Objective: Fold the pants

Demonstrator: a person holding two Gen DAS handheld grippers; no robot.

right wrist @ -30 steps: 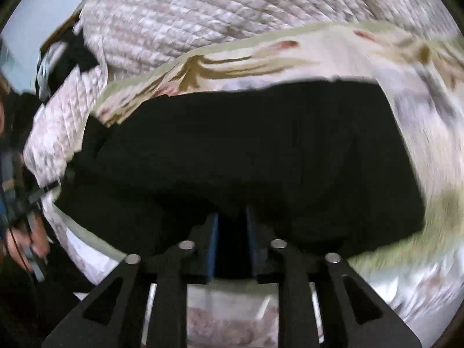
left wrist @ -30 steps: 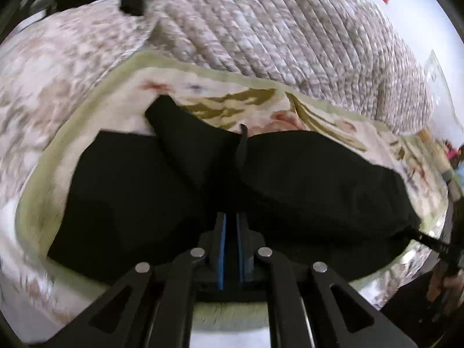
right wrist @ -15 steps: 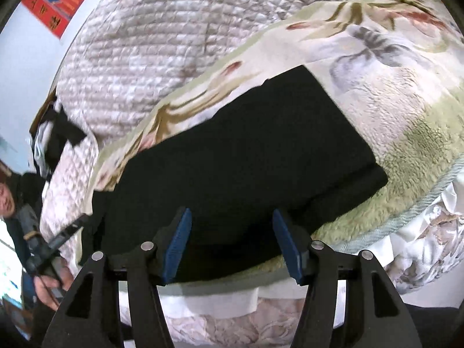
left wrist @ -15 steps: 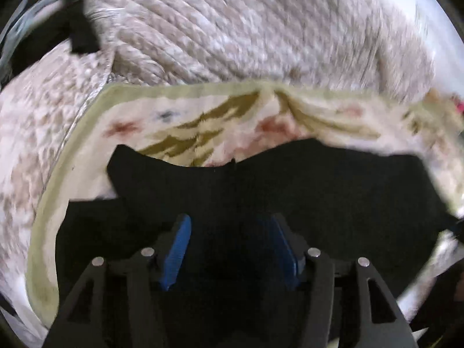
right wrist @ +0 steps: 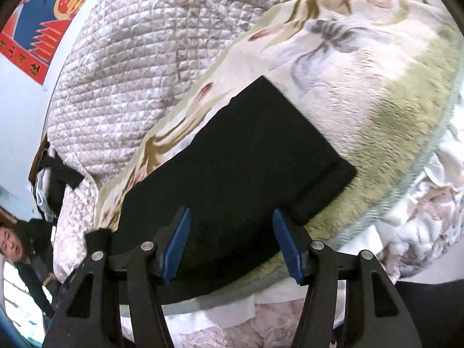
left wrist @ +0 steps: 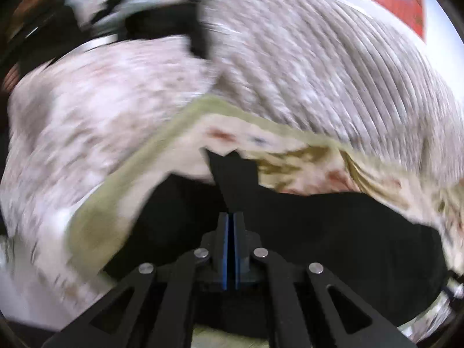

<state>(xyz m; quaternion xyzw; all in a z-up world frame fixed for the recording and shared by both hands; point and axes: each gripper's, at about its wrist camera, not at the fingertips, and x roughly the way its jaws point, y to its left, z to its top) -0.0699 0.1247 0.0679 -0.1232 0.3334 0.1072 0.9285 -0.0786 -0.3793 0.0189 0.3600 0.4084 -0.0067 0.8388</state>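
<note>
The black pants [right wrist: 246, 156] lie flat on a floral fleece blanket [right wrist: 377, 66] on a bed. In the left wrist view the pants [left wrist: 333, 226] spread below and to the right. My left gripper [left wrist: 231, 220] is shut on a flap of the pants [left wrist: 232, 174], which stands up just beyond the fingertips. My right gripper [right wrist: 231, 242] is open and empty, held above the near edge of the pants, its blue pads [right wrist: 177, 243] wide apart.
A quilted beige bedspread [right wrist: 139, 58] rises behind the blanket, also in the left wrist view [left wrist: 333, 66]. Dark clothing [left wrist: 174, 29] lies at the far left. A poster [right wrist: 40, 23] hangs on the wall. A person [right wrist: 11, 246] stands at the left edge.
My left gripper, shut a second ago, opened and has shut again on a flap of the pants, lifting it. My right gripper let go of the pants, opened and drew back.
</note>
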